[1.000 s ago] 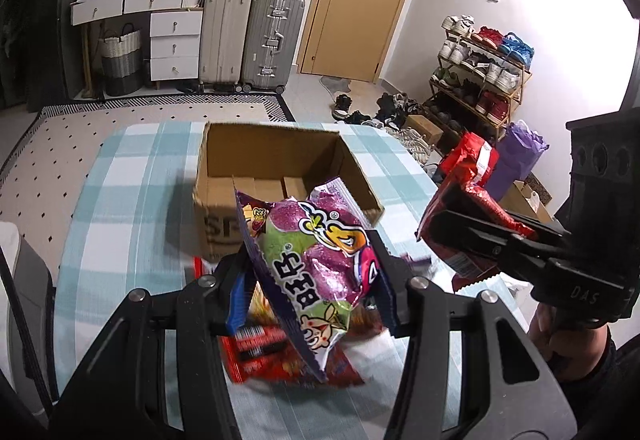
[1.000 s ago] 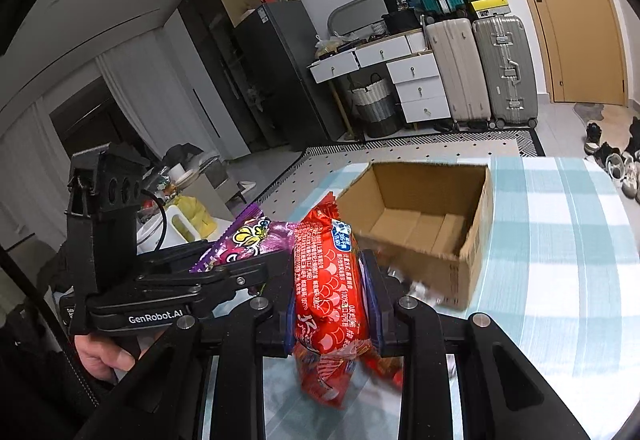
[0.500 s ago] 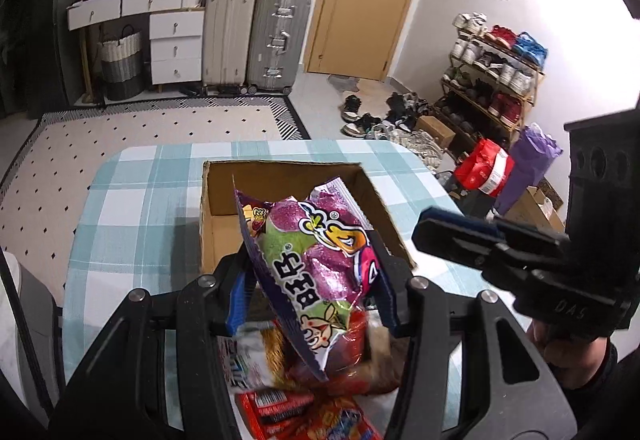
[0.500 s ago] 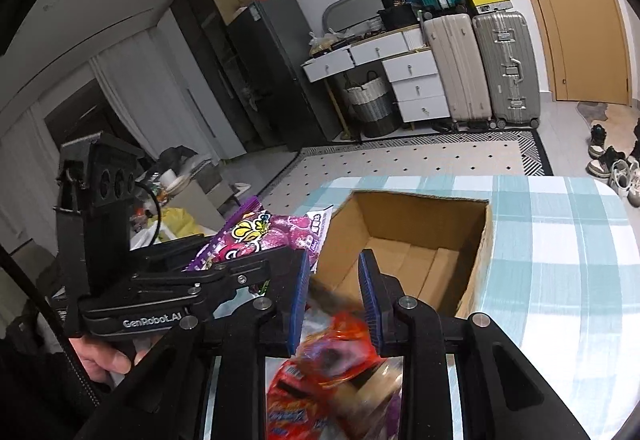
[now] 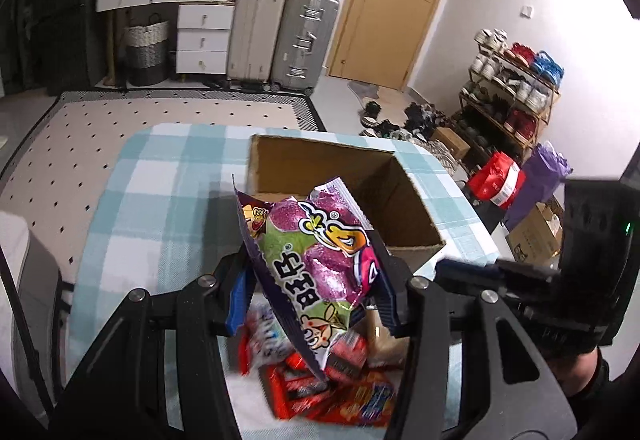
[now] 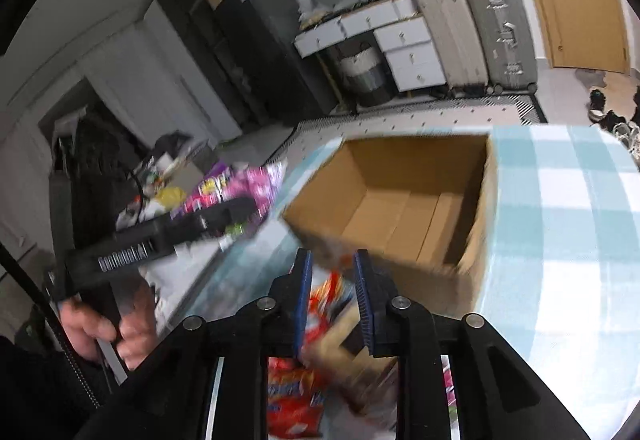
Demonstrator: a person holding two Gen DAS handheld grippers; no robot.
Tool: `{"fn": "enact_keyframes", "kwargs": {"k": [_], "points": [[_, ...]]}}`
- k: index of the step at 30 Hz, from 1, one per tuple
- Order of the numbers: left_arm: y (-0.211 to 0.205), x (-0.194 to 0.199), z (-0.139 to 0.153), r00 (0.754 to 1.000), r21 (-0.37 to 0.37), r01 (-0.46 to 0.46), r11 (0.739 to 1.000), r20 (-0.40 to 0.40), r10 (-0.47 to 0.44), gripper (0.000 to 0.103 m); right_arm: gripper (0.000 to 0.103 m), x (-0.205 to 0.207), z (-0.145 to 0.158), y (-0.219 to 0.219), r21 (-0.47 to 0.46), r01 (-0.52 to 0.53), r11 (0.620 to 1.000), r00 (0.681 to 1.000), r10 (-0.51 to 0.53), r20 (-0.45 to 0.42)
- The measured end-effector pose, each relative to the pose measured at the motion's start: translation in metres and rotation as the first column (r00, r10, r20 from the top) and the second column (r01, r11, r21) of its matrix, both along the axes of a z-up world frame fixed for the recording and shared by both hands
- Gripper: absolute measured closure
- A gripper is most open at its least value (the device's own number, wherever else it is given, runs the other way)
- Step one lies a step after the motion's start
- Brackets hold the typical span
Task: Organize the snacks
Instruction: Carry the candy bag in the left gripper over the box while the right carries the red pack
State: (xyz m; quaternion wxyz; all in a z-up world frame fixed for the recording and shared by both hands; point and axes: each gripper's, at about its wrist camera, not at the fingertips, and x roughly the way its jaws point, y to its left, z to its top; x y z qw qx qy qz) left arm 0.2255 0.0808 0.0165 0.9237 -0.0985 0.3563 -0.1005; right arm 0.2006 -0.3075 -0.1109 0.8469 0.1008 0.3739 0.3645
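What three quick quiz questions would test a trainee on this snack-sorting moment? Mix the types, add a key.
1. True or false: the left gripper is shut on a purple snack bag.
2. What does the cardboard box on the checked tablecloth hold? A) suitcases B) nothing visible C) shoes
3. Fill in: the right gripper hangs over a pile of loose ____.

Key: 1 true; 2 B; 3 snacks.

Home living space, suitcases (image 5: 280, 36), shoe rack (image 5: 516, 88), checked-cloth table (image 5: 160, 200)
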Motion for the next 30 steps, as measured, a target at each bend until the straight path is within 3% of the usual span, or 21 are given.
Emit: {"fn": "enact_keyframes", "kwargs": {"k": [6,17,22,25,30], "points": [[0.022,-0.038,-0.011,0.999,0.0,-0.037,0.999,-0.001,0.037,0.055,0.056,-0.017,-0.021,0.031,-0.029,-0.088,0.996,0.996,0.087,-0.031],[0.047,-0.079,-0.028,0.996,-0.039,-0.079,0.996,-0.035,0.078,0.055,0.053,-0.025,-0.054,0.085,-0.2,-0.17,0.965,0.985,0.164,-0.049],[0.052,-0.089,-0.032,0.995,-0.045,-0.09,0.995,-0.044,0.088,0.055,0.053,-0.023,-0.061,0.096,-0.261,-0.165,0.951,0.986,0.163,-0.027],[0.055,-0.091,-0.034,0.994,-0.054,-0.1,0.994,-0.052,0.097,0.055,0.045,-0.023,-0.063,0.105,-0.305,-0.163,0.938,0.986,0.168,-0.012],[0.06,-0.096,-0.036,0.991,-0.056,-0.117,0.992,-0.064,0.113,0.055,0.043,-0.021,-0.07,0.117,-0.395,-0.139,0.908,0.987,0.16,0.02]]}}
